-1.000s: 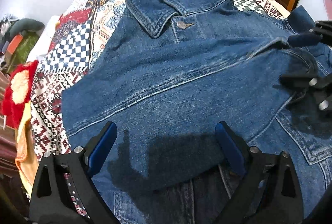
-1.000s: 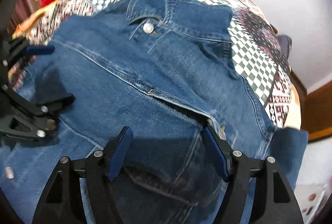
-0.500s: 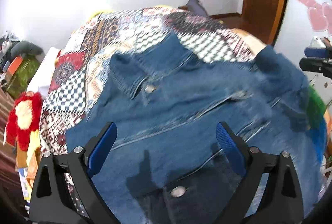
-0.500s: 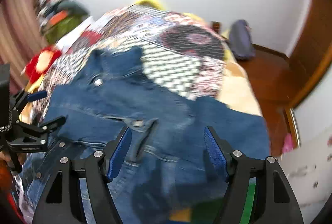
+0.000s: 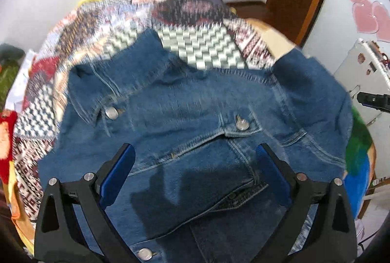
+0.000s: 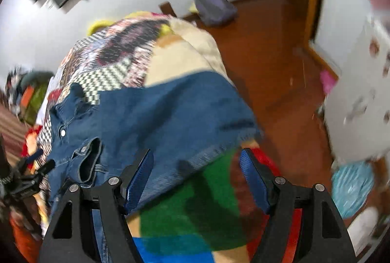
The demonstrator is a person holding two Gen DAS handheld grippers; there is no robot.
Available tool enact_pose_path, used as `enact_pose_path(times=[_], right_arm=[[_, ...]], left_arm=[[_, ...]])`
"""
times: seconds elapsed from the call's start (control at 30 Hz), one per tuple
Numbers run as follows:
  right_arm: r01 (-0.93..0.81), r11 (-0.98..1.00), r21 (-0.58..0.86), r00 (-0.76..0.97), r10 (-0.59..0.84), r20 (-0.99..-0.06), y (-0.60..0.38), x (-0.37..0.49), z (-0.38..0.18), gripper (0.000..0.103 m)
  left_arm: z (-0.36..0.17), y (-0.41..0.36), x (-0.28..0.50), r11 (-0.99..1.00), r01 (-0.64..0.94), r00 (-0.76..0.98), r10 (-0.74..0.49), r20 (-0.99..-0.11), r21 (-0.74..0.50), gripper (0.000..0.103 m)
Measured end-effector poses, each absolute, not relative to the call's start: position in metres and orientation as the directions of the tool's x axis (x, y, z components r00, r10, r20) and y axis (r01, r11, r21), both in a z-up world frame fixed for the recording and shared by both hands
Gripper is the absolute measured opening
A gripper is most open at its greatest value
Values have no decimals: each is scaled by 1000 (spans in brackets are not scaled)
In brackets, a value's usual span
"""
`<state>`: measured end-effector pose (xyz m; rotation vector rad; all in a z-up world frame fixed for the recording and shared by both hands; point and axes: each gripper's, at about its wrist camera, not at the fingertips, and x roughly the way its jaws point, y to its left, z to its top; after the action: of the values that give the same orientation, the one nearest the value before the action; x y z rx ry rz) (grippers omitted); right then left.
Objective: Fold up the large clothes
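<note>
Between and ahead of the left gripper's [image 5: 195, 174] blue-padded fingers [image 5: 117, 174] lies a blue denim jacket [image 5: 190, 114], spread front-up over a patchwork quilt [image 5: 202, 48] on a bed. The fingers stand wide apart and hold nothing; they hover above the denim, one sleeve lying folded across the chest just beyond them. The jacket's collar [image 5: 102, 82] sits past the left finger, with a metal button [image 5: 111, 113] under it, and a pocket flap button [image 5: 242, 125] shows just ahead of the right finger. Far out to the right of these fingers, a tip of the right gripper [image 5: 374, 102] pokes into view.

The right gripper [image 6: 195, 177] also has its fingers [image 6: 254, 180] spread wide and empty. Beyond its left finger the jacket [image 6: 156, 116] drapes toward the bed's edge, over a green, red and blue blanket [image 6: 207, 211] that fills the gap between the fingers. The left gripper [image 6: 36, 165] appears far off to the left, beside the denim. Ahead to the right is a wooden floor [image 6: 268, 55].
</note>
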<state>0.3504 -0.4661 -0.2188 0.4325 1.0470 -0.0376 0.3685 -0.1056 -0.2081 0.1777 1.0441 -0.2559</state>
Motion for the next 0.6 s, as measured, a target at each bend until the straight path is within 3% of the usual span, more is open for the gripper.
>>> enact_pose_path(times=[0.23, 0.43, 0.53, 0.6], right_arm=[[314, 812, 492, 478, 312, -821, -496, 367, -266, 72], [381, 729, 569, 510, 347, -787, -507, 388, -285, 71], [390, 741, 547, 529, 306, -792, -503, 395, -283, 62], [385, 760, 524, 545, 272, -793, -499, 398, -278, 51]], left_arm=[[-244, -95, 375, 972, 235, 394, -113, -912, -19, 100], [-249, -88, 376, 978, 203, 374, -132, -918, -58, 100], [-248, -88, 375, 978, 204, 382, -129, -915, -53, 100], [-246, -89, 373, 977, 210, 392, -122, -912, -41, 100]])
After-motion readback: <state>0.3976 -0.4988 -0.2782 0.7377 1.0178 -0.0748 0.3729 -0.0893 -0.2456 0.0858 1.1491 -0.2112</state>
